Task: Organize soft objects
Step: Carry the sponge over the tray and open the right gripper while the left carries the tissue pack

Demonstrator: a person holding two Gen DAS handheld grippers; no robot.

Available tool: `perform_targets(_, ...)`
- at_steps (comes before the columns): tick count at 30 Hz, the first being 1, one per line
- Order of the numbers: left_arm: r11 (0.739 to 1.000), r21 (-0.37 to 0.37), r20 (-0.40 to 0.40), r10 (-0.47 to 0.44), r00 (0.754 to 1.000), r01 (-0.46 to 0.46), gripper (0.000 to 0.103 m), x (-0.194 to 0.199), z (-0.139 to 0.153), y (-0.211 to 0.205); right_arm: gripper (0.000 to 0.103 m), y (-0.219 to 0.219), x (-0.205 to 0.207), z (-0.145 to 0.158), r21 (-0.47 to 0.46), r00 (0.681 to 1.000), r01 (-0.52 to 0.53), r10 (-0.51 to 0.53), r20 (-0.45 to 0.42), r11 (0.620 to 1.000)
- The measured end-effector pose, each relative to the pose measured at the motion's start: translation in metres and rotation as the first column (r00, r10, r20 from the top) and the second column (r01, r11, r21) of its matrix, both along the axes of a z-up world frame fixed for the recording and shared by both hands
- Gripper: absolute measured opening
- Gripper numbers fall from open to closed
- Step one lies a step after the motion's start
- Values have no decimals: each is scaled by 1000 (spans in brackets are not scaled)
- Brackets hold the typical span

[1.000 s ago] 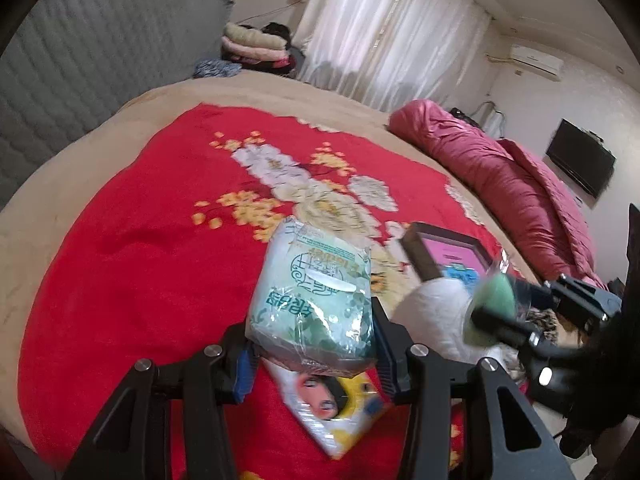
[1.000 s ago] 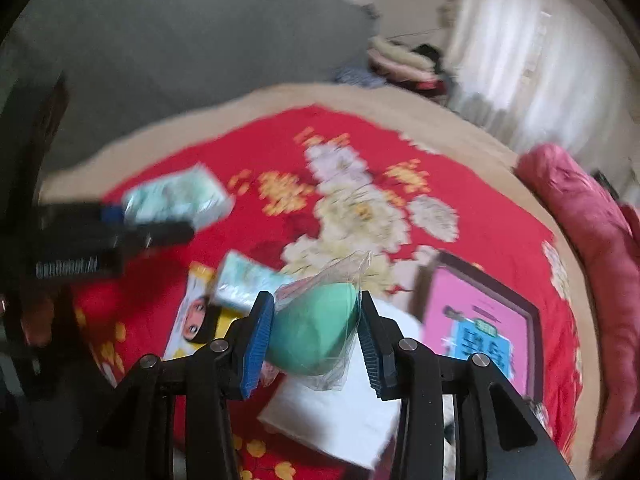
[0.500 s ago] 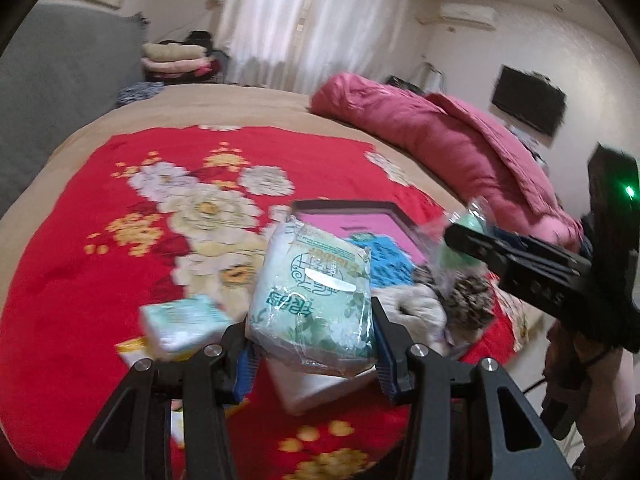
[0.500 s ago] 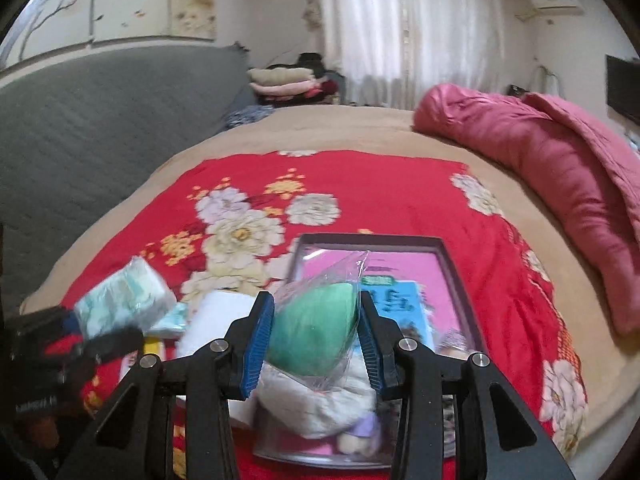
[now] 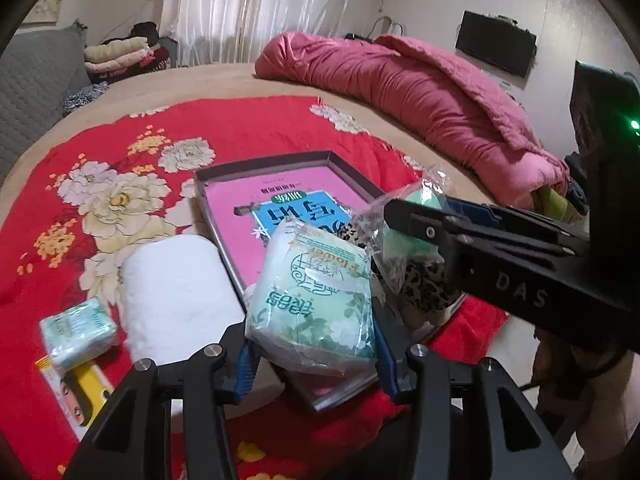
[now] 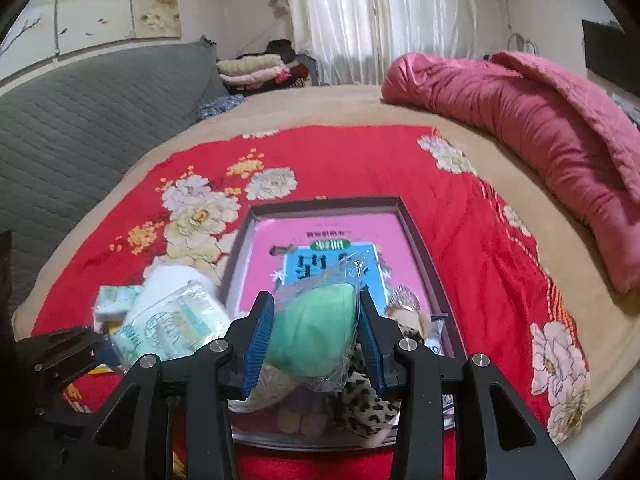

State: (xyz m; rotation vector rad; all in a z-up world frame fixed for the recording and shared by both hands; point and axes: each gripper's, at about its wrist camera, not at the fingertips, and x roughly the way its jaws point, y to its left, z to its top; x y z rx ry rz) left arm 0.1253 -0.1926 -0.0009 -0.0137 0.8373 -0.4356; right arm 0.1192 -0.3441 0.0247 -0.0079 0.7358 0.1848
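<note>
Both tongs swung over tray (image 5: 224, 216): left (image 5: 312, 354) clamps tissue pack (image 5: 316, 300), right (image 6: 316, 336) clamps green sponge (image 6: 312, 336).

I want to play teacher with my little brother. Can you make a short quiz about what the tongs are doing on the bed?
1. True or false: the left tongs hold a pack of tissues.
2. What do the right tongs hold? A) a green sponge in a clear bag B) a white towel C) a book
3. Fill in: the leopard-print cloth lies in the ____ with the pink bottom.

Key:
1. True.
2. A, the green sponge.
3. Tray. The white towel lies beside it on the red blanket.
</note>
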Motion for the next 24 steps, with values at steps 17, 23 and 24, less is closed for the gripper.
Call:
perform_targets(17, 998, 63, -56, 2, 998, 2, 49, 26, -27, -21, 45, -7, 25, -38, 8, 1000, 6, -6, -30, 1000)
perform_targets(23, 1000, 31, -40, 6, 999, -5, 51, 26, -17, -15, 59, -6, 20, -31, 11, 1000, 4, -4, -2, 1000)
perform_targets(24, 1000, 29, -35, 7, 999, -6, 52, 26, -14, -14, 65, -4, 18, -28, 3, 1000, 3, -3, 9, 1000)
